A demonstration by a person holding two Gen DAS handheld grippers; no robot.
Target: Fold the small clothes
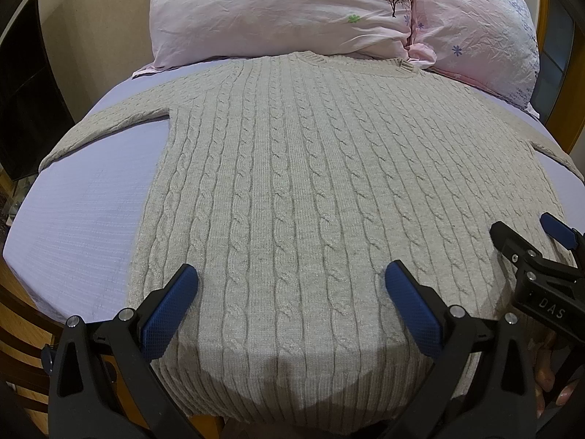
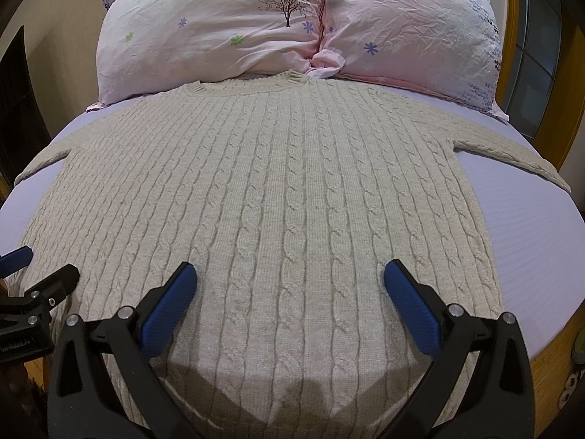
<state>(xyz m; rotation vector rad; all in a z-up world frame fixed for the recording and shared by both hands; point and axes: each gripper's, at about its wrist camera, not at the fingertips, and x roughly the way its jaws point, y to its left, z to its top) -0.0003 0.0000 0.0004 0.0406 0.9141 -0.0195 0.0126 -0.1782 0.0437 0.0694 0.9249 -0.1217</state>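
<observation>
Bed (image 1: 73,219) with a pale lilac ribbed sheet, seen from its foot edge by both wrist cameras. A beige cable-knit sweater (image 1: 292,183) lies flat and unfolded across the middle of the bed, collar (image 2: 245,84) toward the head edge and hem hanging just over the foot edge. One sleeve (image 1: 109,120) runs out toward the left edge of the bed; the other sleeve (image 2: 512,153) runs toward the right edge. Two pink pillows stand against the head edge, side by side and touching: the left pillow (image 1: 274,11), printed with small flowers and a dark tree, and the right pillow (image 2: 413,25), its casing heavily creased. The sweater's collar lies just beside their lower seams.

Left tool (image 1: 292,289): blue-padded fingers spread well apart, above the lower left part of the sweater, gripping nothing. Right tool (image 2: 290,289): fingers likewise spread apart, above the lower right part, gripping nothing. Each tool appears at the margin of the other's view.

Room: cream wall (image 1: 98,18) behind the head edge, a dark panel (image 1: 25,91) at the left, and an orange wooden frame (image 2: 570,84) at the right.
</observation>
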